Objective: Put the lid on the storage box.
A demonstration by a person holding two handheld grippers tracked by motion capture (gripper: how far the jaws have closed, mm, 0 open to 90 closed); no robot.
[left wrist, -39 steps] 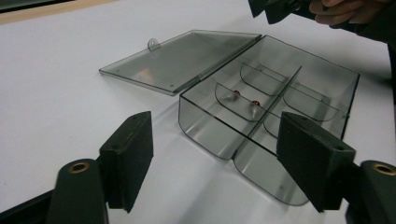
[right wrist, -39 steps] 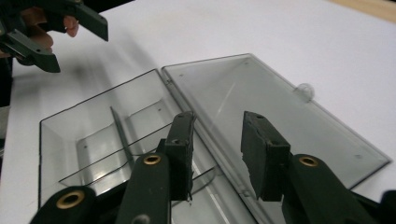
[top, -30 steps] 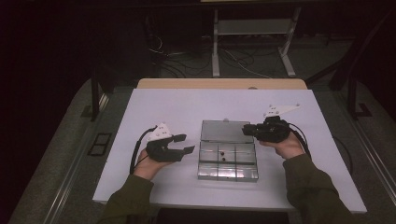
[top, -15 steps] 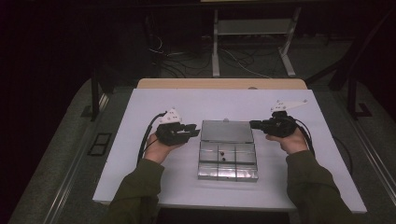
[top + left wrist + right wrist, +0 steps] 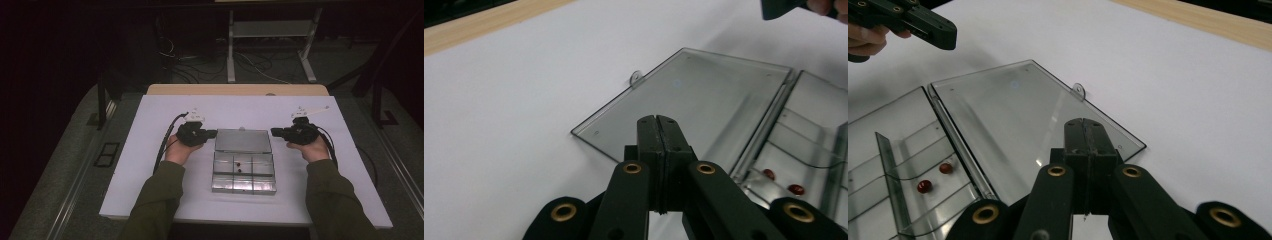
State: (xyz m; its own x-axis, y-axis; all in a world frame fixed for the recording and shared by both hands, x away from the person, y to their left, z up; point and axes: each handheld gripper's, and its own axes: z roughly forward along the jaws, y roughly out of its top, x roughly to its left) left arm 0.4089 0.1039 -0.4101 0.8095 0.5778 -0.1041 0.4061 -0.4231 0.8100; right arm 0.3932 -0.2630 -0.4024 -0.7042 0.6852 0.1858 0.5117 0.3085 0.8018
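Since the earlier high view: both hands shifted toward the far end of the clear compartment box [image 5: 243,167], left fingers closing with nothing between them.

High view: left gripper [image 5: 210,134] and right gripper [image 5: 278,132] flanking the opened lid [image 5: 243,141], lying flat on the white tabletop [image 5: 150,165].

Left gripper view: fingers [image 5: 658,131] pressed fully together, empty, poised over the lid's corner; two red beads [image 5: 796,189] inside one compartment.

Right gripper view: fingers [image 5: 1085,135] likewise fully together, holding nothing, above the opposite lid edge near its latch tab [image 5: 1078,91]. Best handled by sliding both tips under the lid edges evenly, lifting together.
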